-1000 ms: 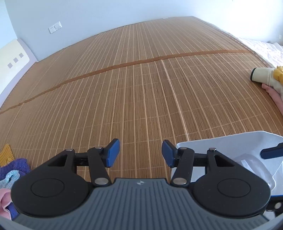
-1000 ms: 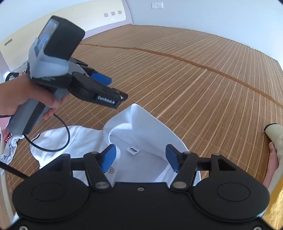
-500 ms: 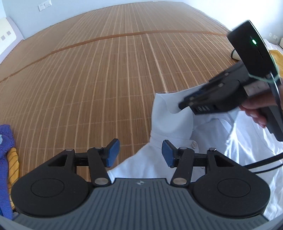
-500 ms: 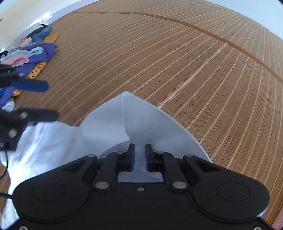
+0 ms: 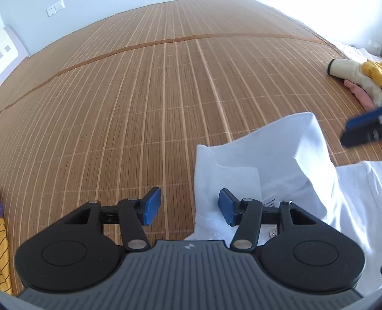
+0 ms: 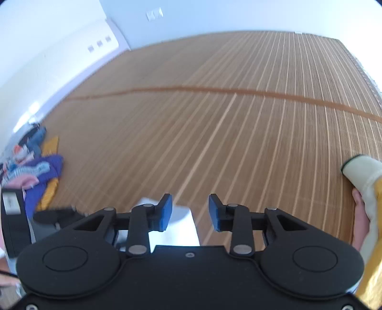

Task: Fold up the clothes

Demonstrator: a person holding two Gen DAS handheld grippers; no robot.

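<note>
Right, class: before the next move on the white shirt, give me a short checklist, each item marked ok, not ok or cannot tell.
1. White shirt on the mat, collar in view: ok.
2. Left hand-held gripper open, straddling the collar edge: ok.
3. Right hand-held gripper free of cloth: ok, jaws opening, nothing between them.
4. Shirt spread flat: not ok, collar stands up.
5. Sleeves laid out: cannot tell, out of view.
6. Clothes pile apart from shirt: ok.

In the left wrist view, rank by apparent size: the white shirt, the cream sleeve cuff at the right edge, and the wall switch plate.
1. White shirt, largest by far, though nearest the camera.
2. Cream sleeve cuff.
3. Wall switch plate, smallest, though farthest away.
</note>
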